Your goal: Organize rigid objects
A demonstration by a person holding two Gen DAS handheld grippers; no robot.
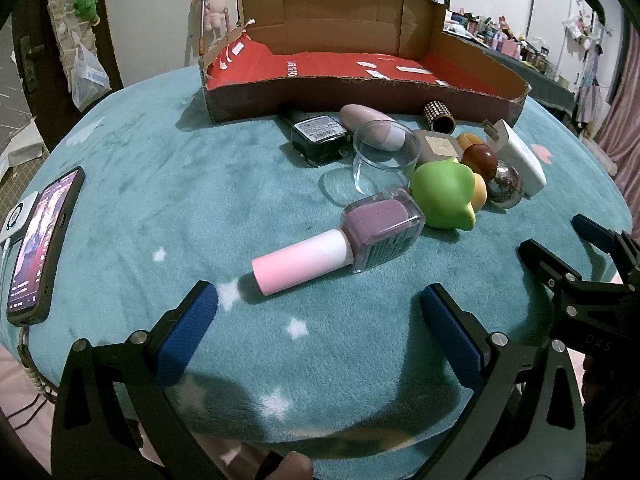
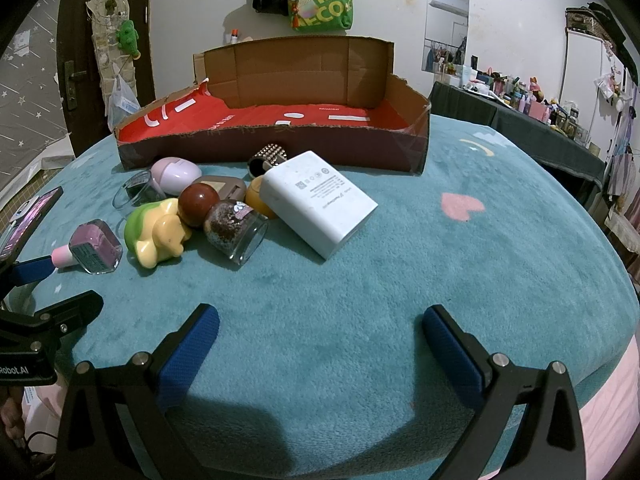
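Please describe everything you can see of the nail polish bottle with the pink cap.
The nail polish bottle is a square, clear bottle that looks like glass, filled with mauve polish, with a printed label on one side. Its pink cylindrical cap is on. It lies on its side on the teal blanket, cap toward the left gripper, glass end against the green toy.

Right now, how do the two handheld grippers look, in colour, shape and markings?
Both are alike: the left gripper and the right gripper have black angular frames with silver bolts and two fingers faced with blue textured pads. Part of white lettering, "Robot.AI", shows on the left one's body in the right wrist view.
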